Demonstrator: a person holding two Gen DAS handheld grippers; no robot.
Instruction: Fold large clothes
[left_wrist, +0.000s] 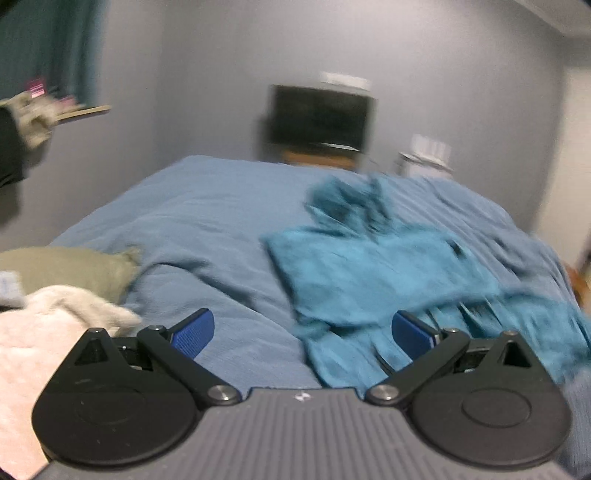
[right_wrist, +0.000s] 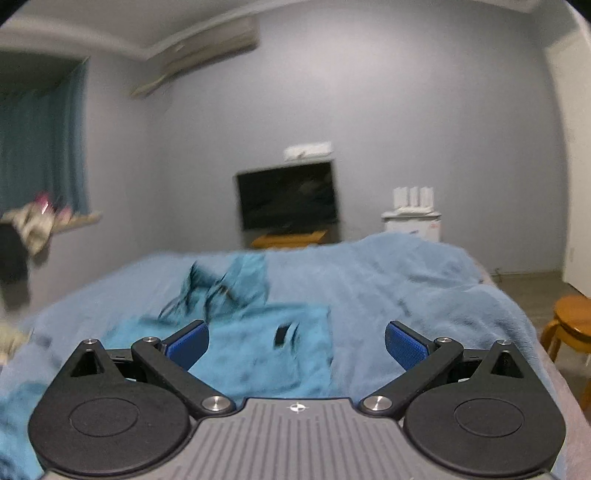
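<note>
Teal garment (left_wrist: 373, 273) lies rumpled on the bed (left_wrist: 207, 221); both grippers, left gripper (left_wrist: 303, 332) and right gripper (right_wrist: 297, 341), are held spread and empty, so a hem edge is best pinched squarely.

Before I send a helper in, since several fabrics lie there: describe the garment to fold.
Find the bed with its pale blue cover. The teal garment lies spread on it, ahead of both open grippers. It is brighter than the cover, unlike the olive pillow and cream blanket.
</note>
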